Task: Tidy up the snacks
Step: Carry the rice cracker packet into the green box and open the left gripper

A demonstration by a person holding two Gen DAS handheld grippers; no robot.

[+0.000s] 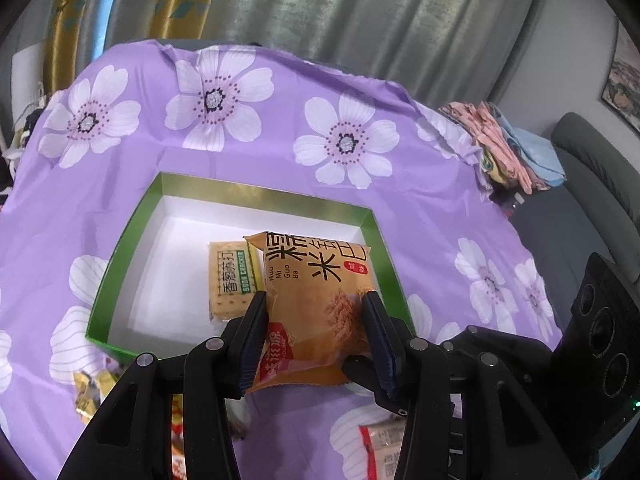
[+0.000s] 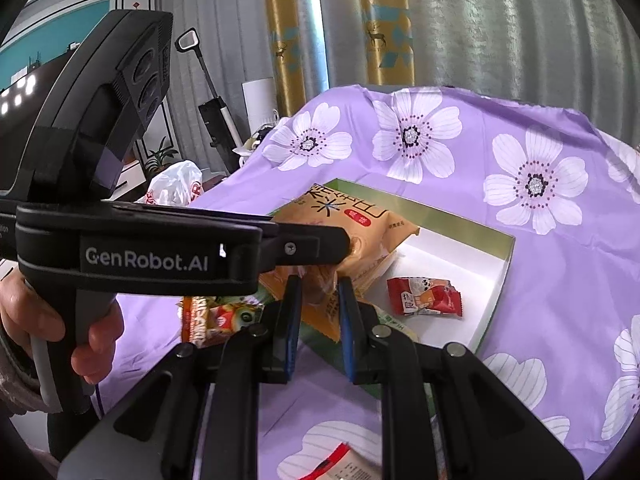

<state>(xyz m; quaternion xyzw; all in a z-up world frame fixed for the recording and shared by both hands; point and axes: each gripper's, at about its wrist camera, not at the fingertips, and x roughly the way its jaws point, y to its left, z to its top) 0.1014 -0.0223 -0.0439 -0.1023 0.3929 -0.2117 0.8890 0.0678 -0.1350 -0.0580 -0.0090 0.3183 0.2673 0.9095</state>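
Over the green box my left tongs hold an orange snack packet, the two black fingers pressed against its sides and standing a moderate way apart, the packet bulging between them; the packet hangs above the near right part of the box, its printed face turned up; inside the box, on the white floor just left of the packet, lies a pale yellow cracker pack; the box sits on a desk covered by a purple cloth with big white flowers; from the right wrist view I see my right tongs nearly closed, blue pads pinching a lower corner of an orange wrapper; I cannot tell for sure whether this is the same packet that the left tongs carry or a second one, since the left tool's black body crosses in front; a hand grips that tool's handle at the left edge; in this view a small red packet rests on the white floor of the box, well apart from the orange one; more loose snacks lie on the cloth before the box, among them an orange-and-green bag beside the right tongs; grey curtains hang behind the desk.
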